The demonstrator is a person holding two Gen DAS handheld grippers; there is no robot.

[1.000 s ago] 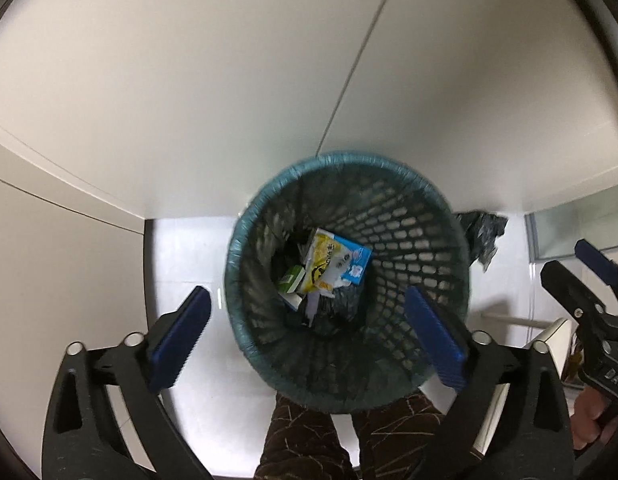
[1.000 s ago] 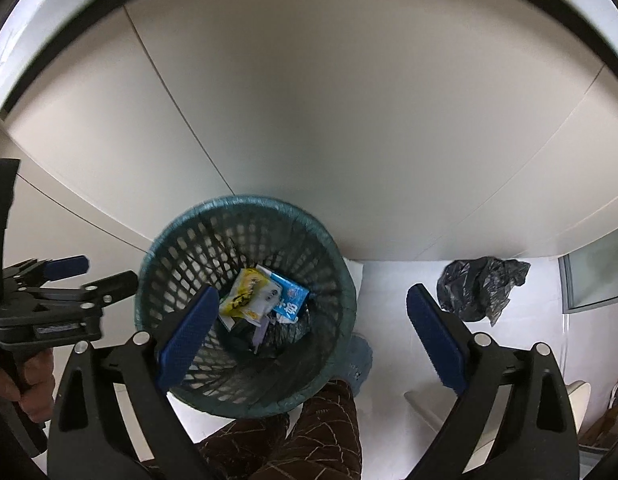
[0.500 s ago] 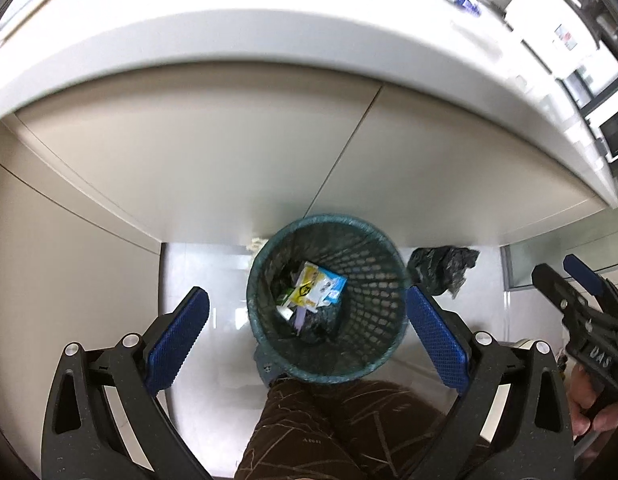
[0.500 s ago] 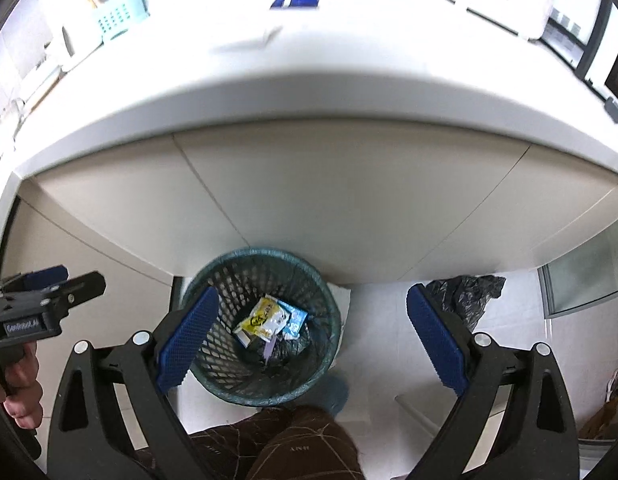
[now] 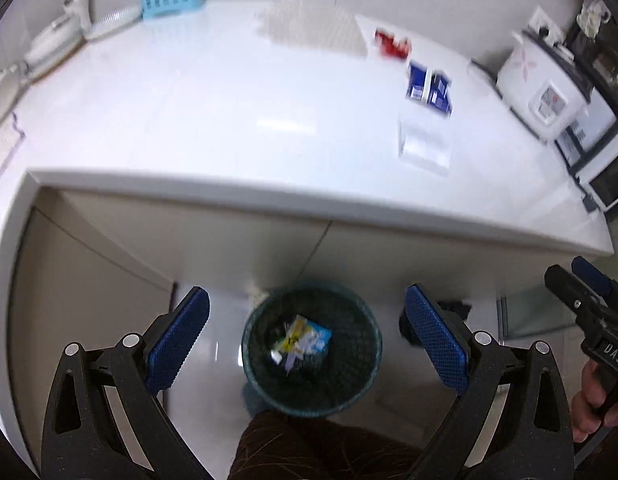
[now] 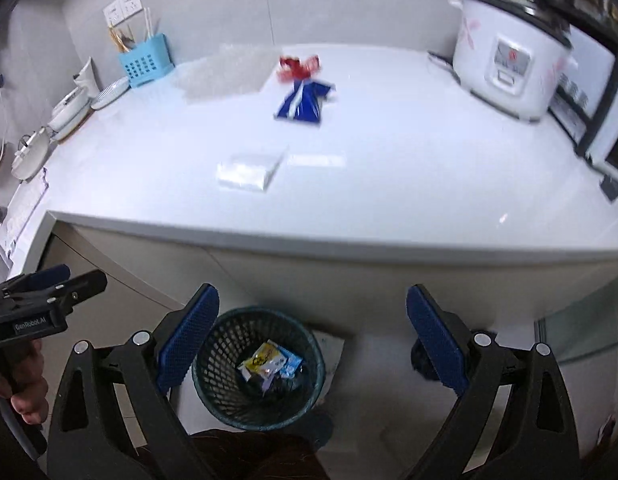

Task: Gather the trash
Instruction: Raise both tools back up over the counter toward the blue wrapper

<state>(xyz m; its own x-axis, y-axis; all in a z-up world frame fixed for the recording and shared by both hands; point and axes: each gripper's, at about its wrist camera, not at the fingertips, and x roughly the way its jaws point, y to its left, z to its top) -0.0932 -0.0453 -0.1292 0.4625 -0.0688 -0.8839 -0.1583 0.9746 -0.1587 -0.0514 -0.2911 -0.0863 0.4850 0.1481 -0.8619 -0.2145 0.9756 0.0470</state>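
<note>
The left claw (image 5: 307, 338) is held with its blue pads spread wide apart and nothing between them; the right claw (image 6: 313, 338) is likewise wide apart and empty. Directly below and between the pads of each stands a dark mesh wastebasket (image 5: 269, 396) (image 6: 217, 392) on the pale floor, with the person's brown patterned trouser leg (image 5: 309, 448) at its near side. Inside the basket lie a yellow-and-white packet (image 6: 265, 362) and a light blue wrapper (image 6: 291, 364) on darker scraps.

Ahead of and above both claws spreads a white tabletop (image 6: 389, 184). On it, well beyond the claws, lie a clear plastic bag (image 6: 249, 170) nearest the front edge, a blue wrapper (image 6: 303, 102) farther back, and a red wrapper (image 6: 299, 66) just behind that. A sheet of bubble wrap (image 6: 225, 74) lies left of the red wrapper. A white rice cooker (image 6: 509, 64) stands at the far right, and a light blue utensil holder (image 6: 147, 62) at the far left by the wall.
</note>
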